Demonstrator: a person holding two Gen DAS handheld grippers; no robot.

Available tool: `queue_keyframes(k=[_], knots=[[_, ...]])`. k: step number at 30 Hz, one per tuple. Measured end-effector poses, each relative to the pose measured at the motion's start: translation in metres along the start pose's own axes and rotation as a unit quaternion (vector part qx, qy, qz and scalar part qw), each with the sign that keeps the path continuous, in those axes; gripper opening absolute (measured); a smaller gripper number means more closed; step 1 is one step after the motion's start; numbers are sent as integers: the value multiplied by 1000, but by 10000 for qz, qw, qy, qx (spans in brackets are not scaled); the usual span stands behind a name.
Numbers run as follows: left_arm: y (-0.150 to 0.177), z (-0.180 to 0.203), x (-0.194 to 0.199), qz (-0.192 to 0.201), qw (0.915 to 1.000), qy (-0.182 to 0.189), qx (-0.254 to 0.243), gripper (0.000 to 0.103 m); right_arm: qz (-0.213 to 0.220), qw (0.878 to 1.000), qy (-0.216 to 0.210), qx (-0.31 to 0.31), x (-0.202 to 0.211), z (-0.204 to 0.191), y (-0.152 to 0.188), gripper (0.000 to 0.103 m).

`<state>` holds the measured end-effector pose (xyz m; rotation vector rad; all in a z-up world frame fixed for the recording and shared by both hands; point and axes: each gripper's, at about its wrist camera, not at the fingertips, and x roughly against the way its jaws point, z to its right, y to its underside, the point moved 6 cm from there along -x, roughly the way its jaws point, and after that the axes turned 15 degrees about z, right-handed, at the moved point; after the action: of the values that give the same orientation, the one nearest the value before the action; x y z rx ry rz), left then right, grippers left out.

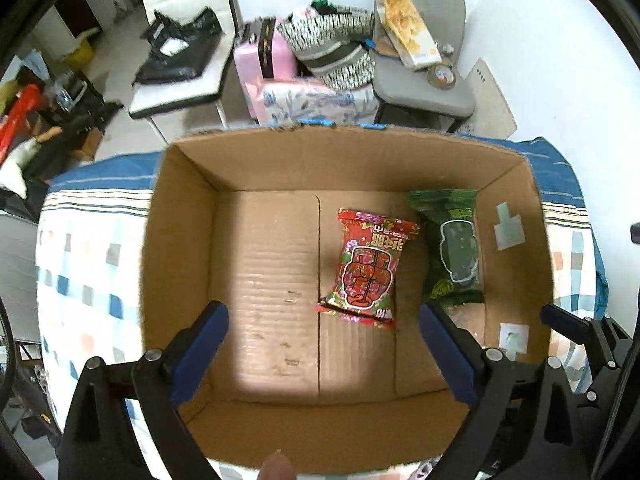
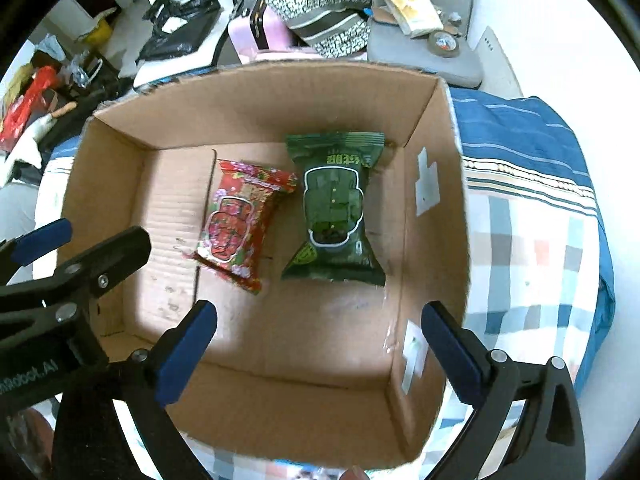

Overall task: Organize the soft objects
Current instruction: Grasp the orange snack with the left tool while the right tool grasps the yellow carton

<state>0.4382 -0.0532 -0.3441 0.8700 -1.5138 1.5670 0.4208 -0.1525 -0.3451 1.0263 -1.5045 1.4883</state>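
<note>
An open cardboard box (image 1: 188, 240) sits on a checkered bedspread; it also shows in the right wrist view (image 2: 436, 240). On its floor lie a red snack packet (image 1: 368, 268) and, to its right, a green snack packet (image 1: 456, 248). Both show in the right wrist view, red (image 2: 240, 224) and green (image 2: 332, 208). My left gripper (image 1: 324, 320) is open and empty above the box's near half. My right gripper (image 2: 320, 316) is open and empty above the box, nearer than the green packet. The left gripper's arm (image 2: 72, 272) shows at the left of the right wrist view.
The bedspread (image 2: 532, 240) with a blue border surrounds the box. Beyond it stand a grey chair (image 1: 424, 84) with items on it, a pink case (image 1: 264, 60), striped bags (image 1: 336, 48) and a white chair (image 1: 180, 80) with black bags.
</note>
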Motion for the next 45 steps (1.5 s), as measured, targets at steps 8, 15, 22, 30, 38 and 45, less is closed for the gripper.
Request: queue_keyframes(k=[8,15,22,30,38,45], knots=[[3,-1,68,639,9979,-115,-8,97,707,9972,197,-124,74,-9,5,103],[24,-10,114,938,9947,-140,387,97,979,9941,189,-421,130,-3,31,103],[108,-13,100,331,9952,-158,912,97,502,9905,360,-1229,118,43,107,103],[210,-16,38,-746,9874,-267,1368,97,-641,9818,491,-1720,31,86,196,103],[248,-55,10,-946,9682,-673,2214,97,-1047,9742,333,-1970,-19,91,230,89],[239,-56,-6,-973,9742,-543,1964,97,-968,9807,284,-1675,-14,81,239,66]])
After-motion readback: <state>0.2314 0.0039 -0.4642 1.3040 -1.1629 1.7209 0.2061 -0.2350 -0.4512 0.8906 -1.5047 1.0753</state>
